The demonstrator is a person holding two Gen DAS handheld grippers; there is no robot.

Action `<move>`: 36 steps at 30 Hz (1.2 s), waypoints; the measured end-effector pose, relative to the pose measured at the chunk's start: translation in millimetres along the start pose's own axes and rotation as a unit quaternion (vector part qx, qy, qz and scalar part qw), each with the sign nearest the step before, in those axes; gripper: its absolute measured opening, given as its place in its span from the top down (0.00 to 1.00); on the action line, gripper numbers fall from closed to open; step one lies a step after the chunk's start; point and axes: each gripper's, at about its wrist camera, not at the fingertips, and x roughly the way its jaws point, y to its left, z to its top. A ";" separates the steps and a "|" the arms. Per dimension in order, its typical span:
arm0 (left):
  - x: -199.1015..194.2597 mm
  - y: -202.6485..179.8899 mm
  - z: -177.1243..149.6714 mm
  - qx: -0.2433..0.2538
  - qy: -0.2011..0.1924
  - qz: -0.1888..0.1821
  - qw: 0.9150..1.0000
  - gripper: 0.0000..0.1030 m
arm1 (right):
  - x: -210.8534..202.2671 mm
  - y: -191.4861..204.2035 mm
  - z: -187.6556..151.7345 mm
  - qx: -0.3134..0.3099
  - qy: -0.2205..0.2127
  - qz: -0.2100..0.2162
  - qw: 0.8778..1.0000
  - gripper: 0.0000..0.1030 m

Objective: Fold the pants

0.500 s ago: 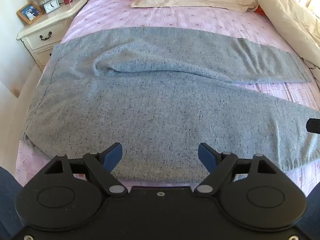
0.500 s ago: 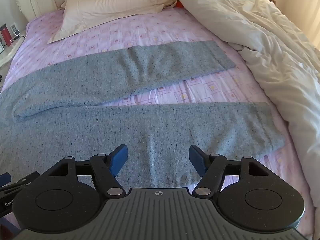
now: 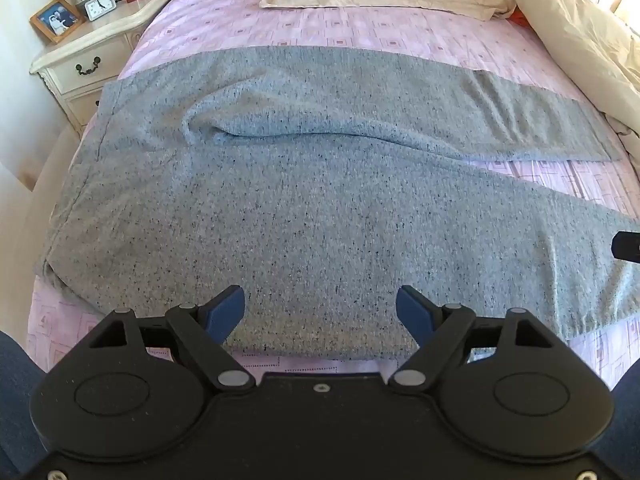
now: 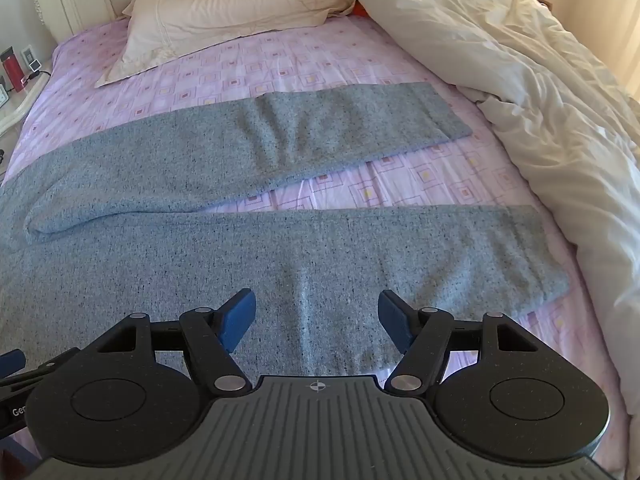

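Grey knit pants (image 3: 304, 208) lie spread flat on the pink bed, waistband to the left, both legs running right and split apart. In the right wrist view the near leg (image 4: 360, 248) and the far leg (image 4: 304, 136) show with pink sheet between them. My left gripper (image 3: 320, 314) is open and empty, just above the near edge of the pants' seat part. My right gripper (image 4: 316, 320) is open and empty over the near edge of the near leg. The left gripper's edge (image 4: 16, 372) shows at the lower left of the right wrist view.
A cream pillow (image 4: 224, 12) lies at the head of the bed. A bunched cream duvet (image 4: 540, 92) fills the right side, close to the leg ends. A white nightstand (image 3: 88, 60) with a clock, photo frame and red bottle stands left of the bed.
Both grippers have shifted very slightly; the views are almost the same. The pants have not moved.
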 end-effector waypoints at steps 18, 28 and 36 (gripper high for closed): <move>-1.7 0.9 -1.6 -0.001 0.002 -0.002 1.000 0.20 | -2.2 2.4 0.3 -0.001 -0.003 -0.002 1.000 0.35; -2.5 2.0 -0.3 -0.001 0.004 -0.004 1.000 0.20 | -1.9 2.6 0.1 -0.001 -0.003 -0.001 1.000 0.35; -2.7 1.1 0.3 0.000 0.005 -0.003 1.000 0.20 | -1.6 2.8 -0.1 -0.001 -0.003 -0.001 1.000 0.35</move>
